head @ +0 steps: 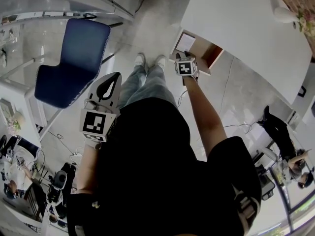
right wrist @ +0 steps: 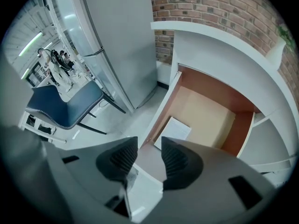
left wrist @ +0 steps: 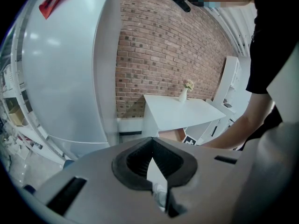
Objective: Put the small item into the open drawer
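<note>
Lift right gripper (right wrist: 149, 142), spread wide and empty, straight up from open drawer (right wrist: 212, 118), leaving small white item (right wrist: 176, 128) flat at its 8 o'clock corner, with left gripper (left wrist: 151, 142), closed on nothing, aside.

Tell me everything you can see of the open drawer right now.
The open drawer is pulled out from under the white desk. Its outer walls look like white board, the inner sides reddish brown, the bottom pale tan. It sits level. A flat white item lies on its bottom, in the corner nearest the right gripper; nothing else shows inside. That gripper hangs over the near rim, fingers apart and empty.
</note>
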`<act>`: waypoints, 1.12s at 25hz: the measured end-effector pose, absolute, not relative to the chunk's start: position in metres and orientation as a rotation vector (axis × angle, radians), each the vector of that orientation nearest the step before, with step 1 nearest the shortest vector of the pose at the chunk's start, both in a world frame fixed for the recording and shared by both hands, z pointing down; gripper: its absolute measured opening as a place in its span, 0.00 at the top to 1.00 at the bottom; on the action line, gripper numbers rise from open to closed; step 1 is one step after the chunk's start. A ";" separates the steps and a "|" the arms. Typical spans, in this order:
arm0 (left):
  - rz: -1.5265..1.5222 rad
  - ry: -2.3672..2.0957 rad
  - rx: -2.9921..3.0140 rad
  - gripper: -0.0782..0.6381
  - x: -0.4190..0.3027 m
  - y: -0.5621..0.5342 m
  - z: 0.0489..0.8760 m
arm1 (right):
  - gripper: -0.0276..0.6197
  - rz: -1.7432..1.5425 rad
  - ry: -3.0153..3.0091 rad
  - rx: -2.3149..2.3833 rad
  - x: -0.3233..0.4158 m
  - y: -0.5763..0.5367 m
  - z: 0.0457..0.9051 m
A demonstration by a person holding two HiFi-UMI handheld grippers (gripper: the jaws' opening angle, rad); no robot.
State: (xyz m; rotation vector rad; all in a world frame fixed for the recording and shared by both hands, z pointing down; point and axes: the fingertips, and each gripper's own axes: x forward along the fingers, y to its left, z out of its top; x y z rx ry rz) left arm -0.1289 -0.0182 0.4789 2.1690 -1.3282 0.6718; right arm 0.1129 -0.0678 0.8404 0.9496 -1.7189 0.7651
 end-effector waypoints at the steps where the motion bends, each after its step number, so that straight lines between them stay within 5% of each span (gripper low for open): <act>1: 0.668 -1.330 2.172 0.89 -0.128 -0.018 0.478 | 0.70 0.759 -1.721 0.952 0.113 -0.069 0.839; 28: 0.479 -1.284 2.397 0.89 -0.109 -0.073 0.431 | 0.94 0.645 -2.060 1.217 0.077 -0.101 0.600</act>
